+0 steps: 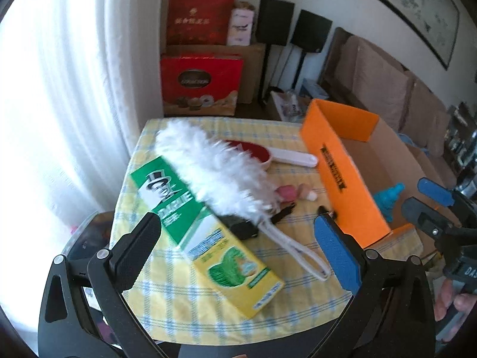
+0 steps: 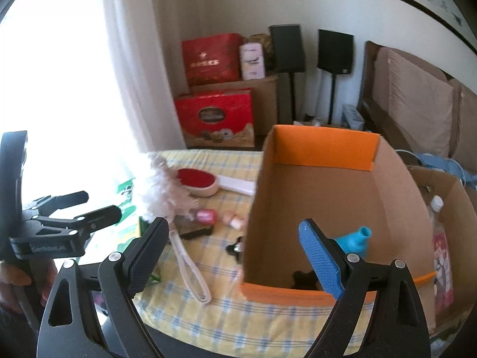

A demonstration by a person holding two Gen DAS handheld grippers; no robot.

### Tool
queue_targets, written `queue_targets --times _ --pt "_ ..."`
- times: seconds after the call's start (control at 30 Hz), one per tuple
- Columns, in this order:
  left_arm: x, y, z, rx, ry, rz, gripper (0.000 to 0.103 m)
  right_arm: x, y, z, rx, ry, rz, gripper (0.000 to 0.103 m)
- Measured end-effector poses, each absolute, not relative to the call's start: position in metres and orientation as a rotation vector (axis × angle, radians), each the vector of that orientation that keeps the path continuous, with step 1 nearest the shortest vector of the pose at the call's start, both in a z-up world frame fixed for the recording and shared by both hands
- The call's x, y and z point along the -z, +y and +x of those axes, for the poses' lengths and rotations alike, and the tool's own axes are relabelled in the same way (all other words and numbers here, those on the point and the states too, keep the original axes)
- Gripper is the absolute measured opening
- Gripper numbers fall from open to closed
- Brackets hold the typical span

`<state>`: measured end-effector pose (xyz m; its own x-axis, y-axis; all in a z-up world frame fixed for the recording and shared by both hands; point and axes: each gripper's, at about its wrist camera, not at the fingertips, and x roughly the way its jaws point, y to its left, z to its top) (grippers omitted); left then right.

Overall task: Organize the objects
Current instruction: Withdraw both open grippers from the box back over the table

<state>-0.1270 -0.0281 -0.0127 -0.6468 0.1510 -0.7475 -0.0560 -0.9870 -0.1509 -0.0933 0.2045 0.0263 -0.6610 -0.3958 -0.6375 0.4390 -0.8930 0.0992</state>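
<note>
Both wide open, nothing held: the left hand-held gripper hangs over the toothpaste box and white duster on the surface; the right hand-held gripper faces the orange box, blue toy inside.

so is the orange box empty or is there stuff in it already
Not empty. The orange box is open-topped and holds a blue object plus a small dark item near its front wall.

White feather duster lying diagonal across green-yellow box; red brush behind; orange box open.
</note>
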Motion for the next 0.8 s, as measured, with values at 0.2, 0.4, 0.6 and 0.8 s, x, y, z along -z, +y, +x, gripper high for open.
queue_targets --times 0.2,0.4,0.6,0.8 --pt "0.029 -0.056 -0.124 -2.76 -0.238 -1.318 0.103 -0.011 0.174 -0.091 2.438 0.142 0.967 0.084" --pt "0.041 -0.074 -0.123 -2.764 -0.288 -1.356 0.103 0.005 0.149 -0.094 2.384 0.173 0.994 0.081" --pt "0.044 -0.083 -0.129 -2.762 -0.316 -1.367 0.103 0.021 0.13 -0.102 2.343 0.195 1.02 0.076" --pt "0.05 -0.087 -0.137 -2.755 -0.347 -1.388 0.103 0.039 0.111 -0.116 2.31 0.242 1.042 0.068"
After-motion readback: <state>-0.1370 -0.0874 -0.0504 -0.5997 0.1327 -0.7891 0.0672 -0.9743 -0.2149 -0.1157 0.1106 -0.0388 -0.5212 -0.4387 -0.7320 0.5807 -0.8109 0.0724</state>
